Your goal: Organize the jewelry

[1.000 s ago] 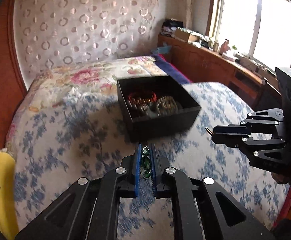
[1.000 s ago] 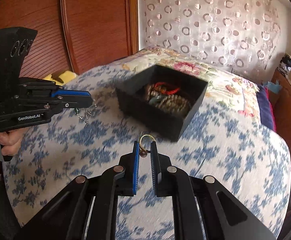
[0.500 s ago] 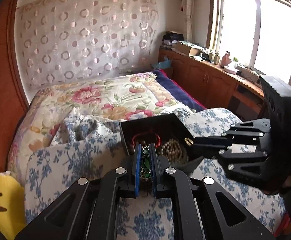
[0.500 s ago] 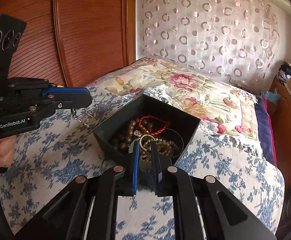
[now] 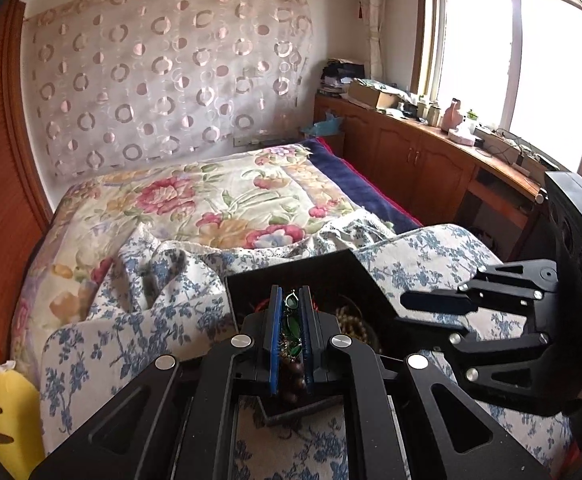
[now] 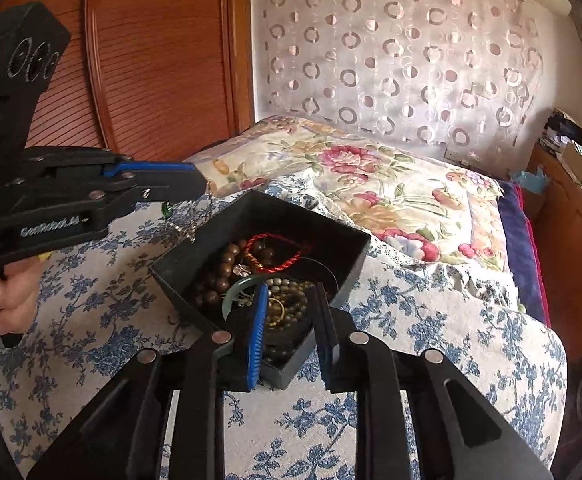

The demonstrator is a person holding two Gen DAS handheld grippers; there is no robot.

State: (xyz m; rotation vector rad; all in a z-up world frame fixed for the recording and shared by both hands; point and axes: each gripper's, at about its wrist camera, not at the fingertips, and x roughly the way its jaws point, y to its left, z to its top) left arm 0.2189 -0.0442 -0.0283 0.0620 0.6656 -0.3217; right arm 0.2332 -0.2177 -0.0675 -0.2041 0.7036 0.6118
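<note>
While my left hand-held gripper [image 5: 290, 344] pinches a green-stoned chain [image 5: 291, 330] over the nine o'clock edge of the black jewelry box [image 6: 291, 220] on the bed [image 6: 471, 340], my right hand-held gripper [image 6: 291, 330] has just been opening, nothing between its jaws; a gold ring [image 6: 276, 312] lies inside among the beads. I judge the chain alone remains to drop.

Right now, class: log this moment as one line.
left claw: shut on green pendant | right claw: opening, empty | gold ring: in box
</note>
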